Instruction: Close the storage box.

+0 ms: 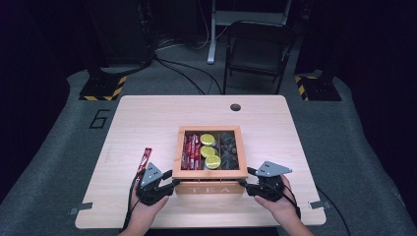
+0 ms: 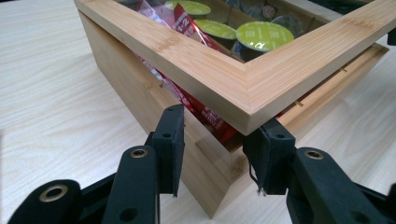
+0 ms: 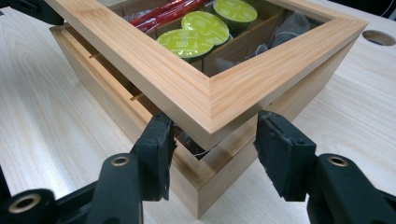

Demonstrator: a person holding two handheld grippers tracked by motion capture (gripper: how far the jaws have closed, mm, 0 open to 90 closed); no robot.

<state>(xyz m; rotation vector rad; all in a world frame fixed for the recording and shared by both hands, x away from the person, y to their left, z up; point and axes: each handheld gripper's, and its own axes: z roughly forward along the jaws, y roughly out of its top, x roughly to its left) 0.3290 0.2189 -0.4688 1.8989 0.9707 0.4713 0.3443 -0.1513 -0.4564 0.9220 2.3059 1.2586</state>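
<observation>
A wooden tea box (image 1: 209, 188) sits near the table's front edge, and its glass-windowed lid (image 1: 209, 173) is raised a little at the front. Under the glass lie red sachets (image 1: 192, 151), green-topped capsules (image 1: 209, 150) and dark pods (image 1: 228, 147). My left gripper (image 1: 172, 181) grips the lid's front left corner (image 2: 210, 70), one pad on each side of it. My right gripper (image 1: 244, 182) holds the front right corner (image 3: 187, 88) the same way. In the left gripper view a gap shows between the lid and the box wall (image 2: 140, 98). A red sachet (image 1: 145, 158) lies loose on the table beside the left hand.
The light wooden table (image 1: 147, 118) has a round cable hole (image 1: 235, 107) at the back. A folding chair (image 1: 255, 49) and dark stands are on the floor beyond it. Bare tabletop stretches to the left, right and behind the box.
</observation>
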